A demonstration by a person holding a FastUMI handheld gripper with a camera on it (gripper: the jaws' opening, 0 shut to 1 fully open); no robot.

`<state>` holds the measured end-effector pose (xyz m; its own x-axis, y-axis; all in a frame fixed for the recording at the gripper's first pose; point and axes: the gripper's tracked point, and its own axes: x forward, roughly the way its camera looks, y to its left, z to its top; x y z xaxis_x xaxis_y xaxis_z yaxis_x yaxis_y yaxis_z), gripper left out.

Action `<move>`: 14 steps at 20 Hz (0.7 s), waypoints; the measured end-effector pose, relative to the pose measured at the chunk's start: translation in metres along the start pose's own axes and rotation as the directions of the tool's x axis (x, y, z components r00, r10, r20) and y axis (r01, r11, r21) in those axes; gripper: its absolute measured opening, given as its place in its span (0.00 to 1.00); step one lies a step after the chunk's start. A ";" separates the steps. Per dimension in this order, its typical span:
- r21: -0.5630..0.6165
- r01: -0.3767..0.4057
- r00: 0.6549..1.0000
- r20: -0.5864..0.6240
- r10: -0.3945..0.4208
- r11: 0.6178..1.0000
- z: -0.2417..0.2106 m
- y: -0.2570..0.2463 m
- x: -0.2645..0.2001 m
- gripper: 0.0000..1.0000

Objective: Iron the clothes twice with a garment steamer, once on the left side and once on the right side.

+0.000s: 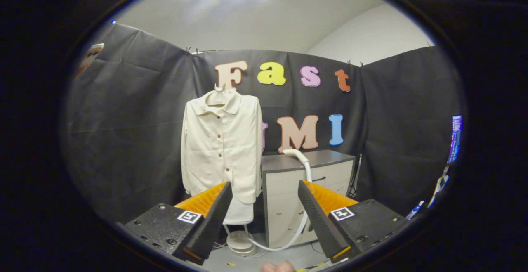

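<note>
A: What did you make of the gripper [262,191] at that moment?

B: Its fingers stood wide apart and held nothing. Nothing touched them either; the gap between them was bare air, with the scene showing through it. Just below them, close in, something pale [277,267] peeked up. It might have been a person's fingertips, but I could not say for sure.

A: And beyond the fingers?

B: Low down sat the round base of a stand [241,242], with a white hose [288,239] curling from it across the floor and climbing up the front of a grey cabinet [307,189]. The hose ended in a curved white piece on the cabinet top, which I took to be the steamer head [293,154]. That was well ahead of the gripper, seen a little to the right of the gap.

A: The clothes?

B: A cream button-front shirt [222,148] hung on a hanger beside the cabinet, to its left, against the black booth wall. It hung straight, buttons facing the gripper.

A: What worried you?

B: Nothing had been picked up yet, so I judged the task barely begun. The steamer head looked smooth and curved; a poor grasp could let it slip or twist. The hose looked like it could drag or snag on the cabinet edge when lifted. And the shirt hung loose, so a push from the steamer might swing it on the hanger rather than flatten it.
</note>
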<state>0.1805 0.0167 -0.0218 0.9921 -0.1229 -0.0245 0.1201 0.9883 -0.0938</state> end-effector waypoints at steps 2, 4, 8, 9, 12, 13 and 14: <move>-0.015 -0.007 1.000 0.004 0.007 1.000 -0.001 -0.011 0.030 0.98; -0.017 -0.018 1.000 -0.002 0.018 1.000 -0.004 -0.023 0.061 0.98; -0.005 -0.043 0.999 0.011 0.043 0.999 0.000 -0.049 0.123 0.98; -0.013 -0.052 0.999 0.009 0.052 0.999 -0.002 -0.055 0.138 0.98; -0.010 -0.078 0.997 0.015 0.078 0.997 0.001 -0.070 0.178 0.98; -0.008 -0.087 0.996 0.013 0.087 0.996 0.000 -0.074 0.191 0.98; -0.009 -0.094 0.996 0.008 0.094 0.996 -0.002 -0.079 0.203 0.98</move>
<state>0.3725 -0.0870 -0.0215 0.9992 -0.0290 -0.0257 0.0263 0.9947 -0.0996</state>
